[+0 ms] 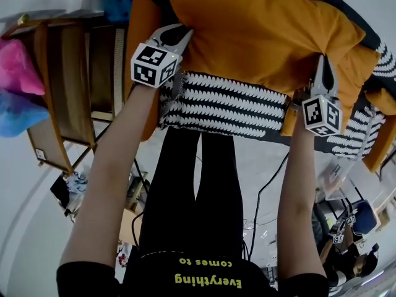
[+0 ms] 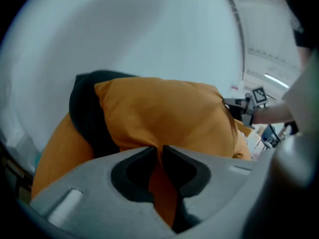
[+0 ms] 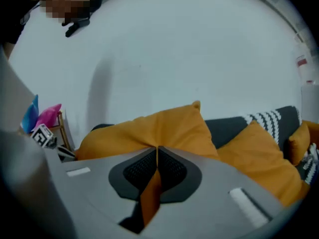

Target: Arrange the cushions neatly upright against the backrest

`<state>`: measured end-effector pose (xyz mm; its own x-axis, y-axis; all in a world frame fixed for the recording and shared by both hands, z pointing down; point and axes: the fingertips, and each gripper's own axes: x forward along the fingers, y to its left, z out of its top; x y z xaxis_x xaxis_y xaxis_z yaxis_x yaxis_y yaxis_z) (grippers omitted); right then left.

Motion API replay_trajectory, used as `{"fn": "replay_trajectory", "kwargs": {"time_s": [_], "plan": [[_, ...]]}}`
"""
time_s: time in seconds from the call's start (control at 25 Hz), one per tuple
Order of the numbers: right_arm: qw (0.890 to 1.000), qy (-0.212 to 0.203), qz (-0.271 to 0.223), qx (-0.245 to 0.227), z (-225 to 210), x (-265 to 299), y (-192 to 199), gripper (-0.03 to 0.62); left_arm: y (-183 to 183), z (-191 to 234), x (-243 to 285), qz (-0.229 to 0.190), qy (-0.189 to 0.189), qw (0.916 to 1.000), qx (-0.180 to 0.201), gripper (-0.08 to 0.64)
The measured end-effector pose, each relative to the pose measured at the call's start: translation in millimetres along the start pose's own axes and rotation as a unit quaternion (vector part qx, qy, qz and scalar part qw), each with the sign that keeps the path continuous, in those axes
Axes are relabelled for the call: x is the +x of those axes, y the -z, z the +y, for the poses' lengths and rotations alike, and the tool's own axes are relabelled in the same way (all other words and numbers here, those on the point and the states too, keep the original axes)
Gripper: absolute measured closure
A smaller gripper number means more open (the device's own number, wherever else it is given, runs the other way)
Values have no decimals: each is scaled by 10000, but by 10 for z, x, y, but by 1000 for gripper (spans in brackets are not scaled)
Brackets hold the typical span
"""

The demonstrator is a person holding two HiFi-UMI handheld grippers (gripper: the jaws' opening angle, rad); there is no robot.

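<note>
A large orange cushion point(image 1: 260, 30) is held up by its lower edge in front of the dark sofa backrest point(image 3: 229, 126), with one corner pointed upward against the white wall. The left gripper point(image 2: 160, 151) is clamped on a pinched fold of the cushion's fabric near one lower corner. Its jaws are drawn nearly together and the orange cloth is squeezed between them. The right gripper point(image 3: 156, 151) is closed likewise on a thin fold of the same cushion near the other lower corner. A second orange cushion point(image 3: 259, 156) is seen just beside it on the right, leaned against the backrest. A black-and-white patterned throw point(image 1: 223, 104) is draped below the held cushion. A wooden side table point(image 1: 68, 85) is seen at the left of the head view.
</note>
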<state>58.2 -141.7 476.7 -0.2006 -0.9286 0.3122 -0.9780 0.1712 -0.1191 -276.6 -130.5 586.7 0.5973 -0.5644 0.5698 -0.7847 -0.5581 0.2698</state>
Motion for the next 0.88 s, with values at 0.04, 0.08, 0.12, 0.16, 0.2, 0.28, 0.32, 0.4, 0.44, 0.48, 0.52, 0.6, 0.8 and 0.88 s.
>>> {"fn": "replay_trajectory", "kwargs": {"time_s": [0.04,0.08,0.12,0.16,0.2,0.28,0.32,0.4,0.44,0.48,0.52,0.6,0.8,0.88], "plan": [[9997,-110,184,-63,6,25,121,569,121,50,52,156,-37,9996,-232,503],[9993,-189,290,-164,19,30,194,568,193,83,67,200,-44,9987,-464,503],[9988,-223,330,-268,29,28,214,566,217,91,56,170,-31,9981,-589,509],[9986,-228,336,-338,36,25,202,564,208,84,32,132,-13,9982,-586,515],[9986,-221,319,-357,42,19,169,563,181,68,1,107,-1,9987,-505,533],[9994,-203,147,-249,63,-36,36,569,55,25,-89,-15,-50,9995,-297,557],[9997,-193,-24,-152,77,-73,-68,569,-56,8,-148,-160,-145,9996,-176,558],[9991,-186,-390,29,104,-120,-261,569,-337,11,-292,-574,-425,9974,69,558],[9984,-191,-518,83,113,-131,-308,570,-456,29,-365,-778,-544,9954,155,558],[9982,-186,-557,102,111,-133,-298,571,-524,47,-418,-923,-612,9936,226,558],[9987,-175,-471,105,92,-120,-217,571,-524,60,-433,-968,-626,9929,299,557],[9996,-199,95,174,35,-52,154,565,-304,90,-349,-657,-582,9953,415,554],[9951,-465,873,-70,134,-71,675,538,326,229,-203,274,-653,9974,-158,503],[9956,-457,808,-123,152,-93,587,506,238,219,-259,10,-652,9971,-397,475]]}}
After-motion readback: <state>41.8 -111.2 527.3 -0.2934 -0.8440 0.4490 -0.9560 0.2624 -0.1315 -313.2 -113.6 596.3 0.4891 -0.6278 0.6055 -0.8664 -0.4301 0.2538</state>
